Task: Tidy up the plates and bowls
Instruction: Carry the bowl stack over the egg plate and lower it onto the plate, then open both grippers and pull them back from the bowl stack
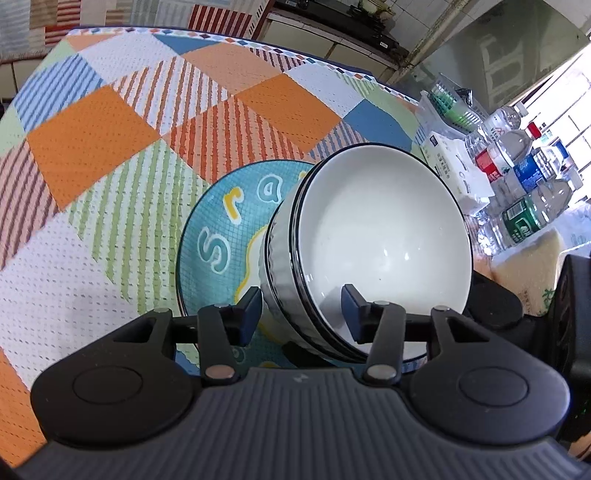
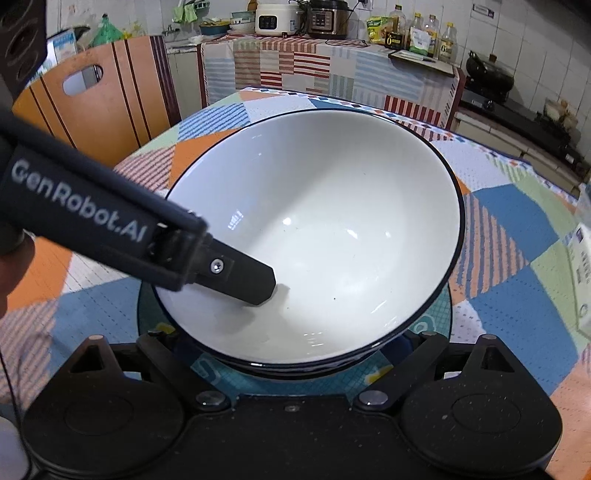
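Note:
A nested stack of white bowls (image 1: 376,229) with black rims rests tilted on a blue plate (image 1: 218,236) with letters on it. My left gripper (image 1: 301,310) straddles the near wall of the stack, one pad outside and one inside the top bowl. A sliver of gap shows at the inner pad, so it is open. In the right wrist view the top bowl (image 2: 314,221) fills the middle over the plate (image 2: 424,332), with the left gripper's finger (image 2: 251,282) reaching into it. My right gripper (image 2: 291,354) has its arms spread wide, and its fingertips are hidden under the bowls.
A chequered tablecloth (image 1: 110,147) covers the table. At the right stand several water bottles (image 1: 524,184), a white box (image 1: 458,166), a clear basket (image 1: 450,103) and a pale bag (image 1: 524,269). A wooden chair (image 2: 99,103) and a counter with cookers (image 2: 295,22) lie beyond.

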### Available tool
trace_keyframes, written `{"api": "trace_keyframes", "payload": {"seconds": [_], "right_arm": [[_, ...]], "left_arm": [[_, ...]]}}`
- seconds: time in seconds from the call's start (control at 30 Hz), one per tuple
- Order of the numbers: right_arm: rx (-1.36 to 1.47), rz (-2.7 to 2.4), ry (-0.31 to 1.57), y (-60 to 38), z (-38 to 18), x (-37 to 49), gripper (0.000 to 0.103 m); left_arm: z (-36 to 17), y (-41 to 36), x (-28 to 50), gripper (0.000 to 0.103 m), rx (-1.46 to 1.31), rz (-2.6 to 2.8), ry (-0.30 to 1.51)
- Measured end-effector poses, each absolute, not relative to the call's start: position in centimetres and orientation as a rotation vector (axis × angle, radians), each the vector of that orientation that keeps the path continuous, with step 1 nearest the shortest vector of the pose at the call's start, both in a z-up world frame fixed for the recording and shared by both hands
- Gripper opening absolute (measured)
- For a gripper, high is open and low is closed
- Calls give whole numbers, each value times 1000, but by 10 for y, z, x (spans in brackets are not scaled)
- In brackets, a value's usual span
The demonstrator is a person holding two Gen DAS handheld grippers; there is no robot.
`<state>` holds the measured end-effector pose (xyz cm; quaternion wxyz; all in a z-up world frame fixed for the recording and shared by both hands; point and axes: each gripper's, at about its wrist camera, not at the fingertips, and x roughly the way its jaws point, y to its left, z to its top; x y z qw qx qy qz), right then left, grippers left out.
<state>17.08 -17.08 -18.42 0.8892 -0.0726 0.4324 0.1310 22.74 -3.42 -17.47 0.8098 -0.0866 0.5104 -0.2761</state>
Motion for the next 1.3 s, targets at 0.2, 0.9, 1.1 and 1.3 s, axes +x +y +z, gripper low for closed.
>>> {"api": "trace_keyframes", "payload": {"seconds": [0.2, 0.9, 1.1, 1.3], "right_arm": [[-128, 267, 896, -175, -179, 166, 96], [-73, 231, 818, -193, -114, 113, 96], [-59, 173, 801, -199, -80, 86, 96], [-5, 132, 803, -203, -49, 56, 96]], "left_arm": [[-158, -24, 219, 49, -151, -577, 1025], [-57, -16, 132, 50, 44, -436, 860], [-26, -5, 99, 57, 54, -424, 819], [-4, 7, 71, 64, 38, -426, 799]]}}
